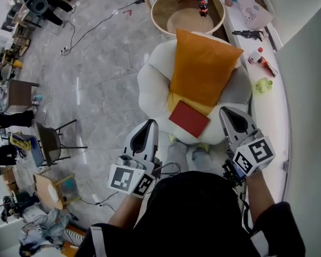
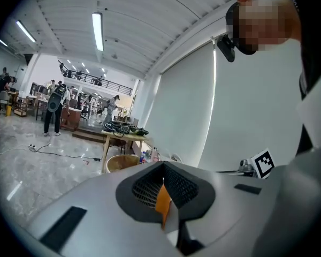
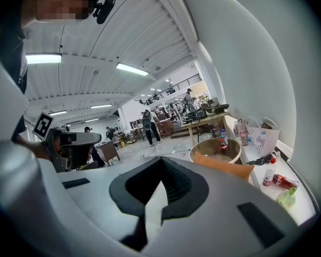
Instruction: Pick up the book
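— Where's the book?
— The flat red book (image 1: 189, 118) lies on the puffy white armchair (image 1: 150, 87), near its seat's front edge.
— Room?
— My left gripper (image 1: 150, 124) and right gripper (image 1: 229, 114) flank the armchair's front, jaws pressed together, empty.

book: red book (image 1: 189, 118), lying flat on the seat of the white armchair (image 1: 150, 84), right below the orange cushion (image 1: 203, 71)
cushion: propped against the chair back
left gripper (image 1: 149, 124): jaws together, left of the book, not touching it
right gripper (image 1: 229, 113): same deal, near the book's right corner
behind the chair: round wooden table (image 1: 163, 7) with two bottles (image 1: 203, 4)
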